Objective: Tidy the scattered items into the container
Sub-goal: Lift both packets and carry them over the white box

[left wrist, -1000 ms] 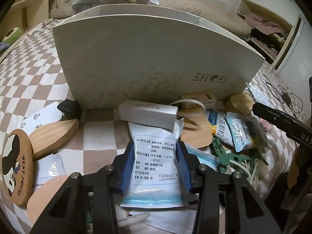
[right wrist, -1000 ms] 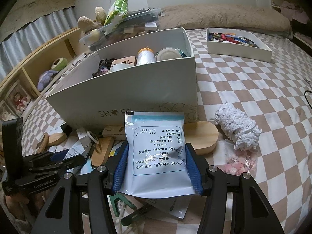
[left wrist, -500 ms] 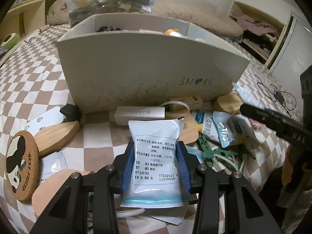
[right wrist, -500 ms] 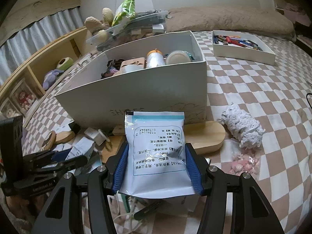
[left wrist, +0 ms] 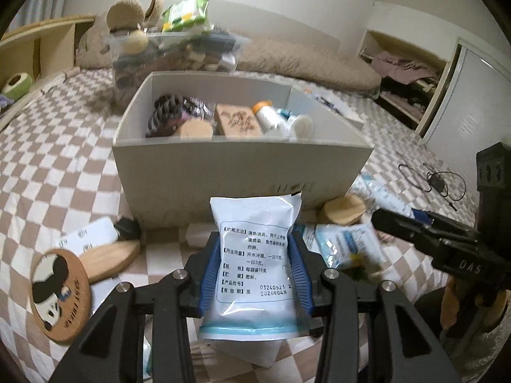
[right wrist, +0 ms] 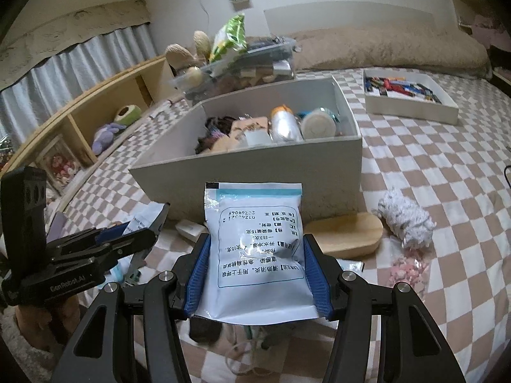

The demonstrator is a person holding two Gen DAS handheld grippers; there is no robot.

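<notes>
My left gripper [left wrist: 255, 255] is shut on a white medicine sachet [left wrist: 255, 261] with blue bottom edge, held above the bed in front of the white shoe box [left wrist: 242, 166]. My right gripper [right wrist: 255, 265] is shut on a second white sachet [right wrist: 255, 249], also held up before the box [right wrist: 255, 172]. The box holds a dark cord bundle, a wooden block, a bottle and tape rolls. The right gripper shows at the right of the left wrist view [left wrist: 447, 245]; the left gripper shows at the left of the right wrist view [right wrist: 95, 252].
Scattered on the checked bedspread: a round panda coaster [left wrist: 60, 293], wooden pieces [left wrist: 108, 258] [right wrist: 345, 233], more sachets [left wrist: 348, 245], white lace roll [right wrist: 405, 217], pink bits [right wrist: 408, 271]. A white tray of small items [right wrist: 412, 99] lies far right. A clear bin stands behind the box.
Both grippers have risen with their sachets, so the inside of the box now shows in both views. The grips are unchanged.
</notes>
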